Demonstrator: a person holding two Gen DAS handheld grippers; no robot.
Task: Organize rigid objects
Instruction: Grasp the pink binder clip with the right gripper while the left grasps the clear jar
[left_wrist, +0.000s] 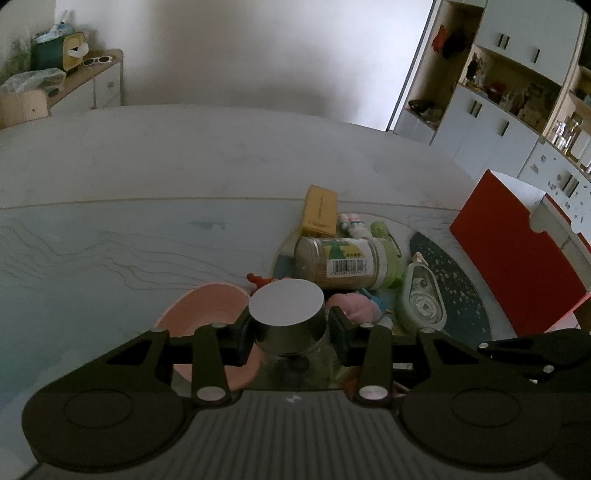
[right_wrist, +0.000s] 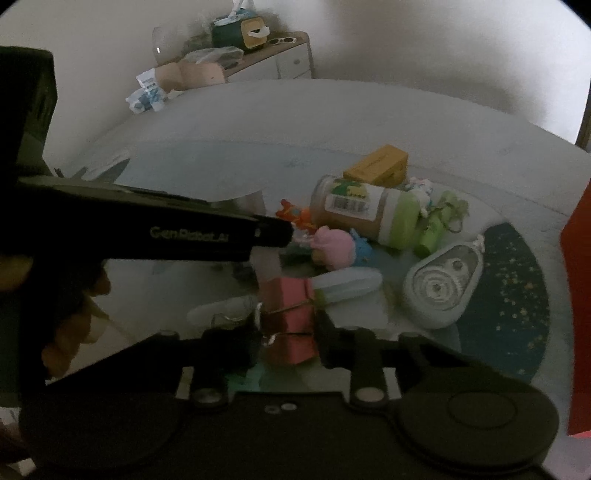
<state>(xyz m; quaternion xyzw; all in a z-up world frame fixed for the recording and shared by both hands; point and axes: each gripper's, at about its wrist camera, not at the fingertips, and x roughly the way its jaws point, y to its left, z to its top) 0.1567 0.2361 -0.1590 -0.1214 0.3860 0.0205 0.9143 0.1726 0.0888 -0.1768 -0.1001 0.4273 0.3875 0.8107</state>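
Metal tin (left_wrist: 286, 314) sat clamped in my left gripper (left_wrist: 288, 332), pink clip (right_wrist: 290, 317) in my right gripper (right_wrist: 290, 343); I'd lift both straight up, slowly, clear of the pile.

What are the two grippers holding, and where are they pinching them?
The left gripper pinches the round metal tin by its sides. The right gripper pinches the pink binder clip across its body.

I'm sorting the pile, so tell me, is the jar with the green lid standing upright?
No, the jar with the green lid lies on its side among the toys, its barcode label facing up.
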